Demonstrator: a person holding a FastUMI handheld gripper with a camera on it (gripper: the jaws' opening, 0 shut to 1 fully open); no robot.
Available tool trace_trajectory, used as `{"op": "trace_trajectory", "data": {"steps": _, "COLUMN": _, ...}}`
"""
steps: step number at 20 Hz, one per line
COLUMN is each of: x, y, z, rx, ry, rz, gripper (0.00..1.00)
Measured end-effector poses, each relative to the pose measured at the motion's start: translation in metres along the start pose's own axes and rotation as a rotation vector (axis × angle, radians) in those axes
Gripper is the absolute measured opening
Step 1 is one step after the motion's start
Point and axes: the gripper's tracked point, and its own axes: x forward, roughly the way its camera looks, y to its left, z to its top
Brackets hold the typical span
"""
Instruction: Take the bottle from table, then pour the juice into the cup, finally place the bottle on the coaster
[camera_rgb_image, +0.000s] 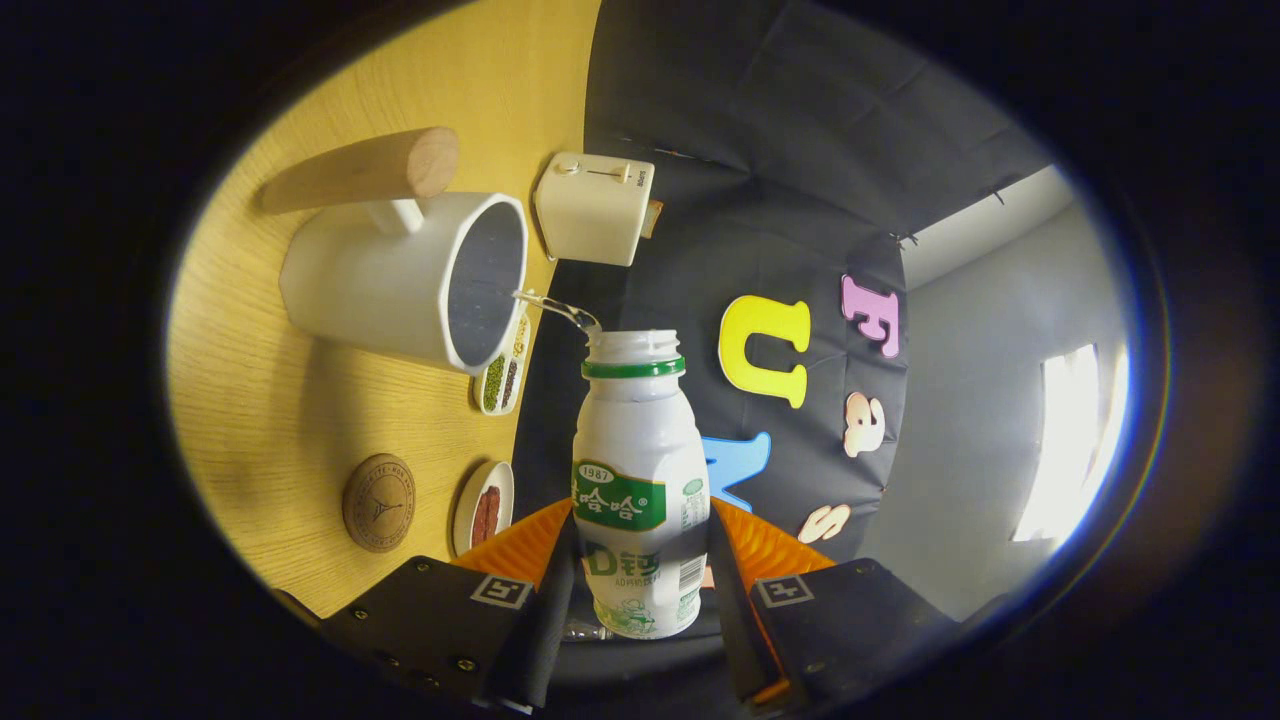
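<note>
Your claw pinches the uncapped bottle at lower centre, a thin stream arcing into the white cup at upper left.

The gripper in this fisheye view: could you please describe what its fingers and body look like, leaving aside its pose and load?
The gripper has two black finger blocks with screw heads showing. Each block carries a small square black-and-white marker on its upper face. Behind the blocks sit ribbed orange parts, one on each side, and dark flat pads run along the inner faces. No cables are visible.
</note>
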Motion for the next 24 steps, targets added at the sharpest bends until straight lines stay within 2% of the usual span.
{"op": "trace_trajectory", "data": {"steps": 24, "x": 0.0006, "y": 0.0024, "z": -0.0020, "rx": -0.103, "ry": -0.016, "rz": -0.013, "gripper": 0.66}}
